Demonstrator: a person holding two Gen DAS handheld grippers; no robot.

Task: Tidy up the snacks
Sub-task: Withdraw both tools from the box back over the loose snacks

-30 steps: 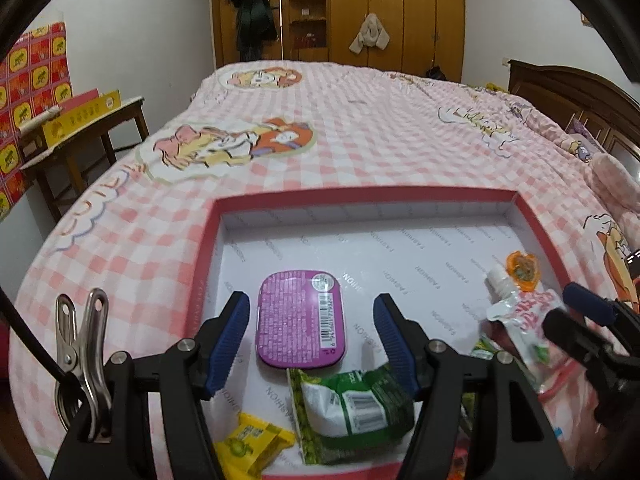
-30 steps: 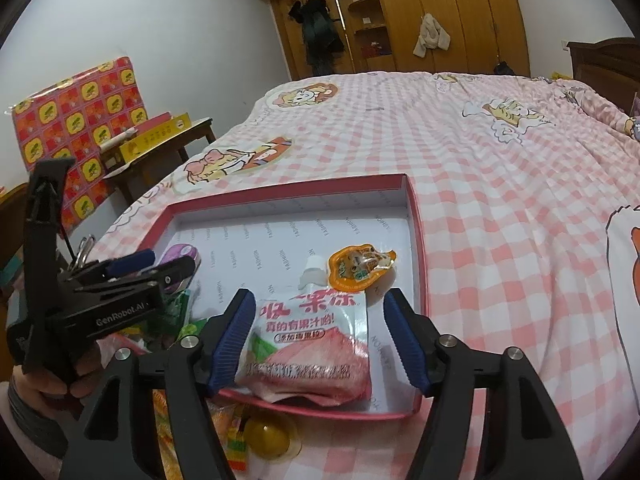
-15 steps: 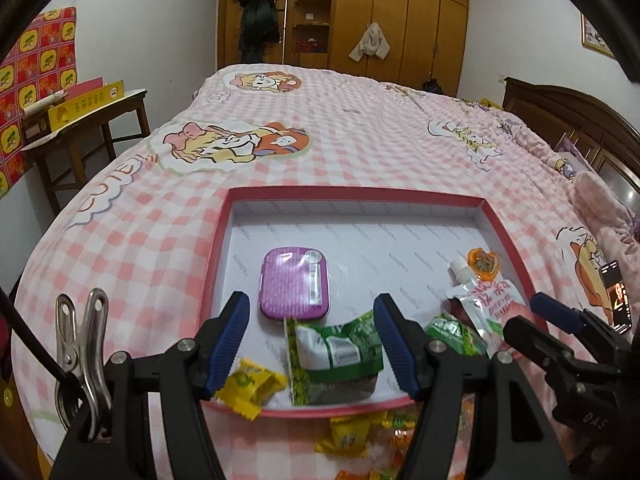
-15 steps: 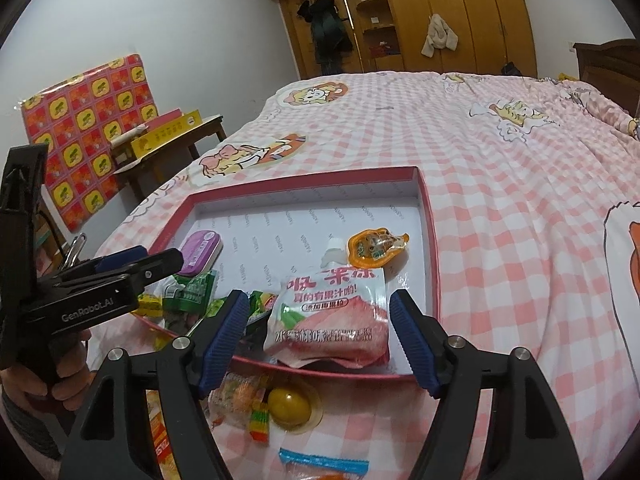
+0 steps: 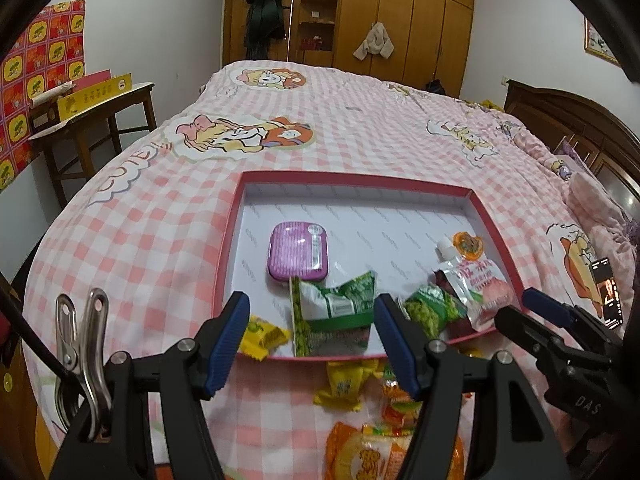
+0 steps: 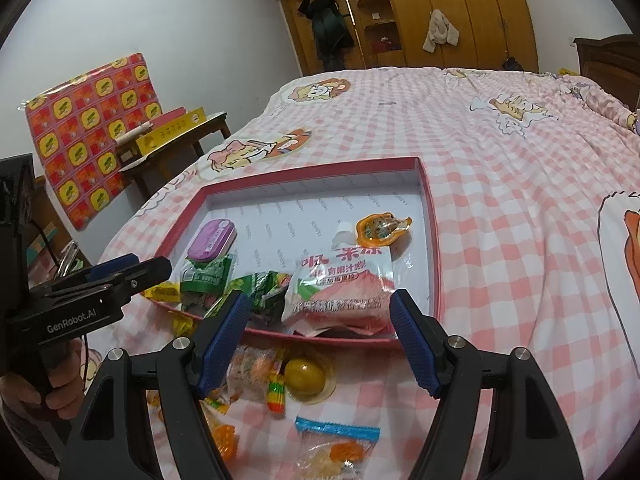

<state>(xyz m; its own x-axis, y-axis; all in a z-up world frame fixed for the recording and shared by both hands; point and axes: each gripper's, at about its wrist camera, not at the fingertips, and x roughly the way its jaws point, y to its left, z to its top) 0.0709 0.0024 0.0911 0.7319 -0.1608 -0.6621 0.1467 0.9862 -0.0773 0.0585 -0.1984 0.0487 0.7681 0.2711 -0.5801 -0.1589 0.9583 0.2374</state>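
Observation:
A shallow red-rimmed box [image 5: 356,179] [image 6: 434,216] lies on the bed. In it are a purple tin [image 5: 298,251] [image 6: 212,239], green snack bags [image 5: 334,314] [image 6: 206,276], a pink-and-white juice pouch [image 5: 476,286] [image 6: 340,284] and an orange jelly cup [image 5: 467,245] [image 6: 382,228]. A yellow candy [image 5: 262,336] hangs over the near rim. Loose snacks [image 5: 360,400] [image 6: 308,376] lie on the bedspread in front of the box. My left gripper [image 5: 312,344] is open and empty above the near rim. My right gripper [image 6: 316,340] is open and empty, just short of the pouch.
The pink checked bedspread [image 5: 360,112] stretches beyond the box. A wooden side table [image 5: 80,120] with a yellow carton stands at the left. Wardrobes [image 5: 400,20] line the far wall, and a dark headboard [image 5: 580,120] is at the right.
Both grippers have pulled back and up from the box. More loose snacks in front of the near rim have come into view. Nothing in the box has moved.

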